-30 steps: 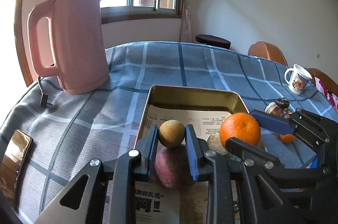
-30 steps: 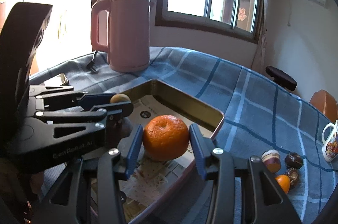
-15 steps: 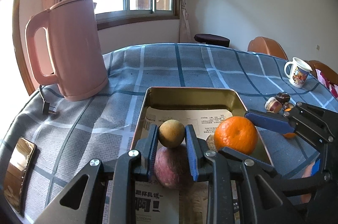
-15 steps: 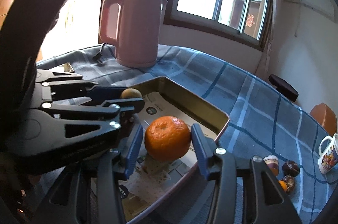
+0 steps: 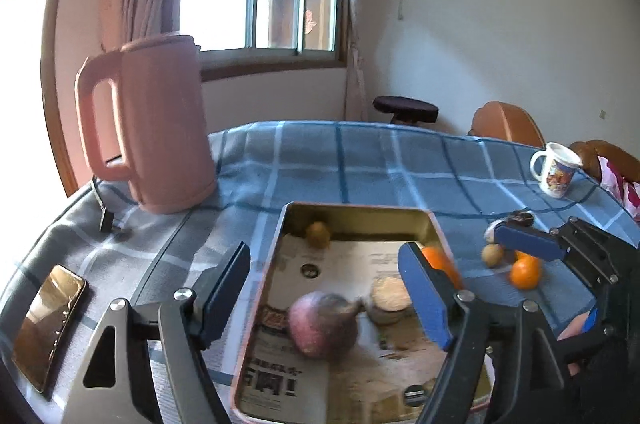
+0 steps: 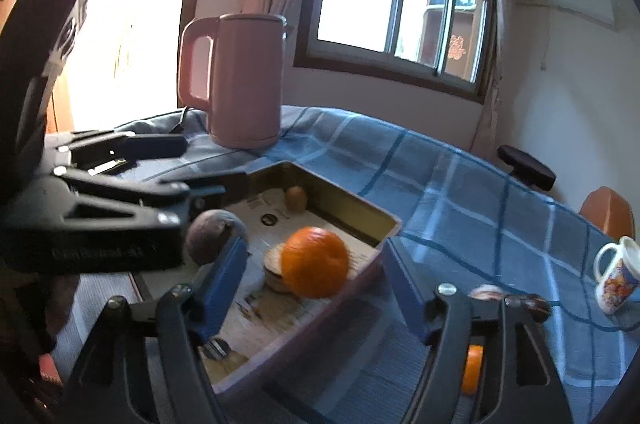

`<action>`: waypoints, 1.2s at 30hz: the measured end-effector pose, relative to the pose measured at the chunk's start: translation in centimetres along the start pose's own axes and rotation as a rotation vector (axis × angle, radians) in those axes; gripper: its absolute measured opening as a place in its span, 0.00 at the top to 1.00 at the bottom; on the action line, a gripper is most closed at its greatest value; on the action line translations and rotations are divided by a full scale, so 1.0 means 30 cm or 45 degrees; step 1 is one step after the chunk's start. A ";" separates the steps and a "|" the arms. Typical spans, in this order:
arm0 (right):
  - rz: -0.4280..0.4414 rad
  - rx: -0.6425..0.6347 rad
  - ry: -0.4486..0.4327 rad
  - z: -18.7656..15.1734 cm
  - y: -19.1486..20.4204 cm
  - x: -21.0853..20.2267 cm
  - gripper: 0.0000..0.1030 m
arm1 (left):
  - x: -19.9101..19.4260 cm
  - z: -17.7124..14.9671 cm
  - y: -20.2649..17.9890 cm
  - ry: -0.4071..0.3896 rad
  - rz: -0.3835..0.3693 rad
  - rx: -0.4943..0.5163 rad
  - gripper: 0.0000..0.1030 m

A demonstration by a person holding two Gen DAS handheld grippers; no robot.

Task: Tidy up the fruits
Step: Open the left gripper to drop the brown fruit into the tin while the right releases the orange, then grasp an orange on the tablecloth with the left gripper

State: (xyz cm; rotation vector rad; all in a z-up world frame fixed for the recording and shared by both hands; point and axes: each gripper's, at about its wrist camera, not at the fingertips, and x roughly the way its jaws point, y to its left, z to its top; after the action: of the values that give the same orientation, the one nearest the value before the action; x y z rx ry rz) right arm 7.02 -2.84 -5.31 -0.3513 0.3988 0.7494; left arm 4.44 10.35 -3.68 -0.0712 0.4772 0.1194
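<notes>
left hand-held gripper [image 5: 324, 288] is spread wide, nothing between its blue pads, hanging over the near half of the tray [image 5: 358, 214]. right hand-held gripper [image 6: 316, 274] is released too, jaws well apart, poised over the tray's right rim. both have let go.

out from the left one: the purple-red fruit [image 5: 323, 322] lies on the newspaper lining near the tray's middle, blurred, so it may be rolling, hard to say. just beside it sits a pale round piece [image 5: 390, 300]. up at the tray's far wall, the small yellow-brown fruit [image 5: 318, 234] rests close to the far-left corner.

out from the right one: the orange [image 6: 315, 262] shows between the open jaws, smeared by motion, over the pale piece and inside the tray's right edge. whether it has landed or is in mid-drop, i can't tell.

so the tally: three fruits in or arriving in the tray, that part looks done.

left to do: a small cluster on the blue checked tabletop [image 5: 360, 159] beyond the tray's right edge, a small orange [image 5: 525, 274], a little yellow-brown one [image 5: 493, 255], and a couple of dark and pale round things near them. those look like the next pickups, my read only.

the pink kettle [image 5: 154, 123] stands at the far-left corner, the mug [image 5: 555, 169] at the far right, a phone [image 5: 48, 324] by the near-left edge.
</notes>
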 end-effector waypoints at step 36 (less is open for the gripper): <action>-0.527 0.566 0.057 -0.249 -0.621 -0.245 0.16 | 0.298 -0.074 -0.643 0.444 -0.465 0.344 0.58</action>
State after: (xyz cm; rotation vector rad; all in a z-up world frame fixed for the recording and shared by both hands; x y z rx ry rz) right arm 13.78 -23.13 -5.28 -0.0260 0.5020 0.2365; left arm 13.83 -8.10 -9.00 0.0882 0.8157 -0.3215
